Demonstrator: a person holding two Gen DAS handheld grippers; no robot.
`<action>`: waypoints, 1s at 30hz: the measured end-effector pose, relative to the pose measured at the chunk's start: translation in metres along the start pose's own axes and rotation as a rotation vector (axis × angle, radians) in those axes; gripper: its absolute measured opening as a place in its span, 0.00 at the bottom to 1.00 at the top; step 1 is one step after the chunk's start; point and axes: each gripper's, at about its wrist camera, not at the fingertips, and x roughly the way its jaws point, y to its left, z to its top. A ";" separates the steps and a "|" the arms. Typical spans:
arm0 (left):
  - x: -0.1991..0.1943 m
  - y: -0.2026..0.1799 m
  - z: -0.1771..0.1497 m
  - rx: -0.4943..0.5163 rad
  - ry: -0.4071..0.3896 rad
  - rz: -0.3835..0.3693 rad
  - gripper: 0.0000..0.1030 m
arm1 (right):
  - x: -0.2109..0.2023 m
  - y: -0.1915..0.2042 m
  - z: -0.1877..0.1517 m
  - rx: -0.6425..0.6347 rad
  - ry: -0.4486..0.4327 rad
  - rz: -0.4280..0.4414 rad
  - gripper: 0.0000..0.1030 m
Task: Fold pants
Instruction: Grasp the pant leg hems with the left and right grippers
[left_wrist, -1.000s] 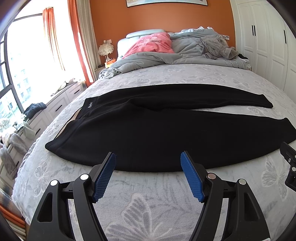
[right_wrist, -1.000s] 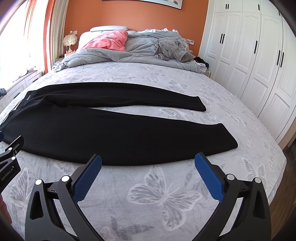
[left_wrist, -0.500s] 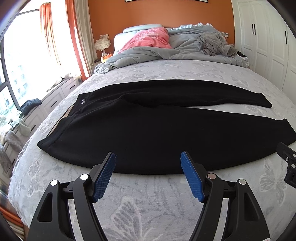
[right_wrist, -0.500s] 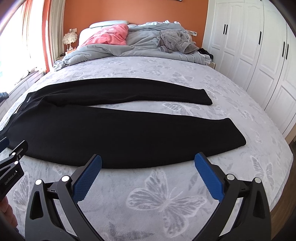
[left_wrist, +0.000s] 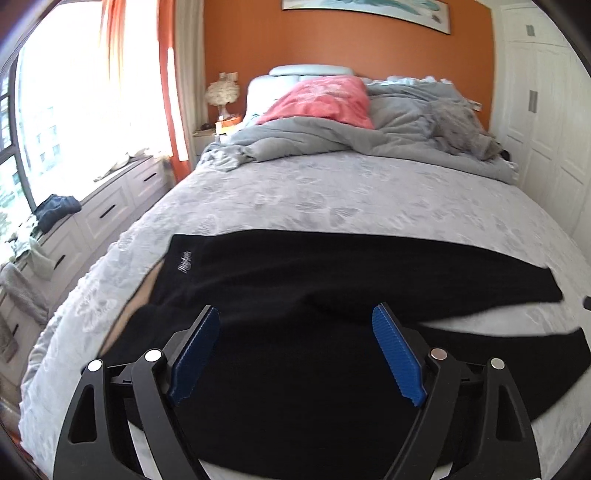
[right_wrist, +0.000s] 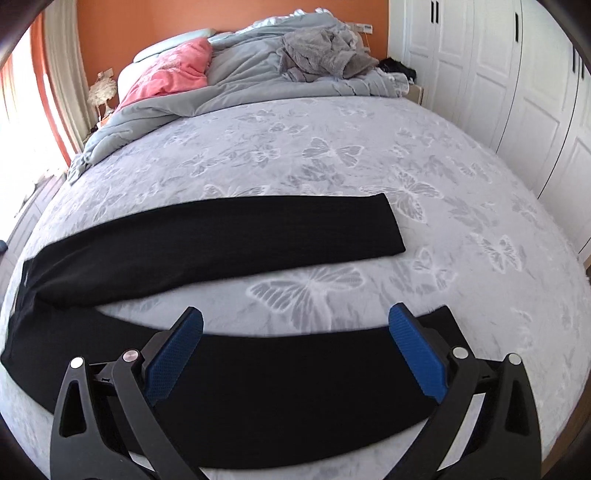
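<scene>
One pair of black pants (right_wrist: 221, 240) lies flat across my butterfly-print bedspread (right_wrist: 332, 147), its two legs parted. My left gripper (left_wrist: 295, 354) and right gripper (right_wrist: 295, 354) hover spread wide over the near leg, seemingly not touching.

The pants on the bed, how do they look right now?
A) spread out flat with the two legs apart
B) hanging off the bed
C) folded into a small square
A: the black pants lie flat on the bed, with a strip of bedspread between the legs.
</scene>
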 end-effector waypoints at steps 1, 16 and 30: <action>0.023 0.020 0.018 -0.027 0.038 0.006 0.80 | 0.019 -0.012 0.014 0.027 0.013 -0.001 0.96; 0.284 0.197 0.075 -0.425 0.442 0.140 0.79 | 0.180 -0.102 0.096 0.177 0.090 -0.068 0.96; 0.215 0.197 0.102 -0.435 0.246 0.054 0.09 | 0.106 -0.067 0.099 0.035 -0.080 0.001 0.14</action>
